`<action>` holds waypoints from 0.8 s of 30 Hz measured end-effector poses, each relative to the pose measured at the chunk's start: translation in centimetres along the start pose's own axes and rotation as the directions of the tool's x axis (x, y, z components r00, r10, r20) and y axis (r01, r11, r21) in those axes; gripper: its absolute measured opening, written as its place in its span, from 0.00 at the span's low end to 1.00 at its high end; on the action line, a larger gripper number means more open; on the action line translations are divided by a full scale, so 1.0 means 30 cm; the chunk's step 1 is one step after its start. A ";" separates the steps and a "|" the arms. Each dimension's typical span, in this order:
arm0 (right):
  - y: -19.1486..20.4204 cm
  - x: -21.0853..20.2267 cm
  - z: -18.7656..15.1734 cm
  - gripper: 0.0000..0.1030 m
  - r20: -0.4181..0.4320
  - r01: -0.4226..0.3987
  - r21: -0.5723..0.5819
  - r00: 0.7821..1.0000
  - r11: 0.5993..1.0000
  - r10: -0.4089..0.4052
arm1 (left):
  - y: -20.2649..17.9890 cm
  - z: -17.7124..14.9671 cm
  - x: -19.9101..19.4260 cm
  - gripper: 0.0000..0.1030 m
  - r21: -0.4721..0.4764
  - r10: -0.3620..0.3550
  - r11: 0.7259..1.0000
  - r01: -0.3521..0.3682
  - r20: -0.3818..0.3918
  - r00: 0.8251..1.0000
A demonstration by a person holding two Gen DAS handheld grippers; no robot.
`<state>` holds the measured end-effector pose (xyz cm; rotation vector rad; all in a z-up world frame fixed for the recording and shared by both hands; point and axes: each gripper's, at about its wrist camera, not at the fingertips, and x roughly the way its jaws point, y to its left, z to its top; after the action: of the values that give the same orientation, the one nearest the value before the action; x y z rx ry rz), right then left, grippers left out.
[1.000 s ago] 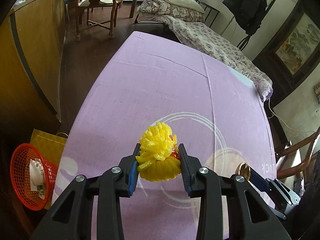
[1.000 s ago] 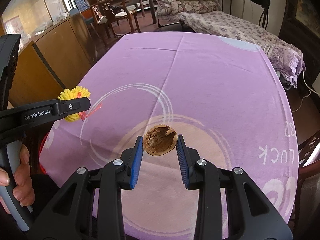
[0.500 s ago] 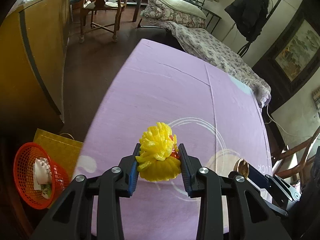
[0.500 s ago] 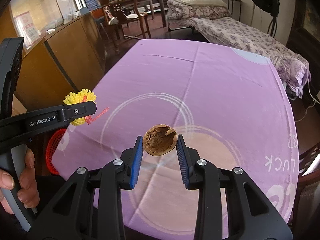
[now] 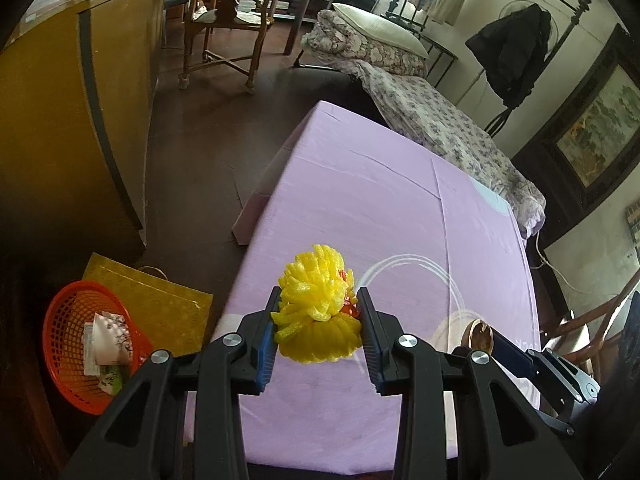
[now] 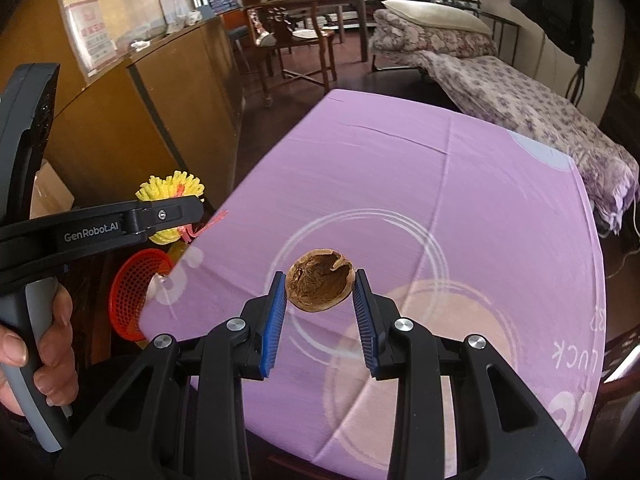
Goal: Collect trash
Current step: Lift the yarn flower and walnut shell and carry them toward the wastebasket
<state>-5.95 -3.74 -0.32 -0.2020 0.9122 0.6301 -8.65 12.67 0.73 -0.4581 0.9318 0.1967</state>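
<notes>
My left gripper (image 5: 318, 322) is shut on a yellow foam fruit net (image 5: 316, 316) with a bit of red in it, held in the air over the table's left edge. It shows from the side in the right wrist view (image 6: 172, 208). My right gripper (image 6: 320, 294) is shut on a brown walnut shell half (image 6: 320, 286), held above the purple tablecloth (image 6: 440, 184). The shell also shows in the left wrist view (image 5: 478, 334). A red mesh trash basket (image 5: 70, 320) stands on the floor at the lower left, with paper scraps in it.
A yellow paper bag (image 5: 156, 308) lies on the floor beside the basket. A wooden counter (image 5: 72, 128) stands at the left. Chairs and a table (image 5: 228, 24) are at the back, a bed (image 5: 432, 120) beyond the table's far end.
Both grippers have moved left toward the table's left edge, each still holding its item. The basket and floor now show more fully in both views.
</notes>
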 end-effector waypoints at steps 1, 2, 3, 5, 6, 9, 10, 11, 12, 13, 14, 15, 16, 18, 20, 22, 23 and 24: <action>0.015 0.000 0.004 0.33 0.000 -0.006 -0.009 1.000 1.000 0.006 | 0.009 0.001 -0.006 0.35 -0.003 0.005 1.000 -0.005 0.004 1.000; 0.023 -0.002 0.007 0.33 -0.001 -0.010 -0.015 1.000 1.000 0.010 | 0.017 0.003 -0.009 0.35 -0.005 0.008 1.000 -0.008 0.006 1.000; 0.035 -0.002 0.011 0.33 -0.002 -0.014 -0.024 1.000 1.000 0.014 | 0.029 0.004 -0.015 0.35 -0.011 0.012 1.000 -0.012 0.008 1.000; 0.053 -0.002 0.019 0.33 -0.002 -0.021 -0.039 1.000 0.999 0.021 | 0.049 0.002 -0.026 0.35 -0.021 0.019 1.000 -0.018 0.013 1.000; 0.068 -0.003 0.020 0.33 -0.003 -0.025 -0.045 1.000 0.999 0.025 | 0.064 0.001 -0.033 0.35 -0.026 0.023 0.999 -0.022 0.016 1.000; 0.112 0.003 0.035 0.33 -0.005 -0.036 -0.076 0.999 0.996 0.036 | 0.100 -0.001 -0.049 0.35 -0.044 0.035 0.998 -0.034 0.024 0.999; 0.121 0.006 0.038 0.33 -0.006 -0.039 -0.081 0.999 0.996 0.039 | 0.117 -0.003 -0.054 0.35 -0.052 0.041 0.998 -0.039 0.025 0.999; 0.138 0.009 0.042 0.33 -0.008 -0.044 -0.090 0.999 0.995 0.043 | 0.135 -0.003 -0.058 0.35 -0.060 0.048 0.997 -0.046 0.027 0.998; 0.150 0.012 0.045 0.33 -0.010 -0.047 -0.098 0.999 0.994 0.046 | 0.153 -0.004 -0.062 0.35 -0.068 0.054 0.996 -0.052 0.029 0.998; 0.166 0.016 0.048 0.33 -0.013 -0.052 -0.107 0.999 0.993 0.051 | 0.170 -0.006 -0.066 0.35 -0.073 0.059 0.996 -0.057 0.031 0.998; 0.185 0.022 0.054 0.33 -0.016 -0.059 -0.118 0.998 0.991 0.058 | 0.184 -0.007 -0.071 0.35 -0.080 0.065 0.995 -0.062 0.033 0.997; 0.200 0.025 0.058 0.33 -0.018 -0.063 -0.128 0.998 0.990 0.061 | 0.207 -0.008 -0.078 0.35 -0.088 0.075 0.994 -0.072 0.037 0.996; 0.220 0.031 0.062 0.33 -0.022 -0.069 -0.139 0.998 0.988 0.066 | 0.225 -0.012 -0.084 0.35 -0.093 0.081 0.993 -0.077 0.039 0.996; 0.269 0.046 0.077 0.33 -0.032 -0.084 -0.168 0.996 0.982 0.080 | 0.269 -0.016 -0.095 0.35 -0.113 0.094 0.990 -0.088 0.042 0.995; 0.311 0.058 0.088 0.33 -0.040 -0.101 -0.193 0.995 0.976 0.095 | 0.306 -0.016 -0.104 0.35 -0.130 0.102 0.987 -0.096 0.043 0.994; 0.355 0.070 0.101 0.33 -0.051 -0.119 -0.217 0.993 0.969 0.111 | 0.352 -0.019 -0.110 0.35 -0.154 0.122 0.982 -0.114 0.044 0.992; 0.388 0.078 0.107 0.33 -0.055 -0.128 -0.233 0.992 0.964 0.118 | 0.375 -0.020 -0.114 0.35 -0.164 0.128 0.979 -0.120 0.044 0.991; 0.412 0.082 0.109 0.33 -0.057 -0.132 -0.245 0.991 0.960 0.122 | 0.410 -0.023 -0.119 0.36 -0.181 0.138 0.975 -0.128 0.043 0.989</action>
<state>-9.90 8.61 0.92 -0.3847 0.8893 0.8635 -15.63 23.36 -0.36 -0.5522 0.8945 0.4154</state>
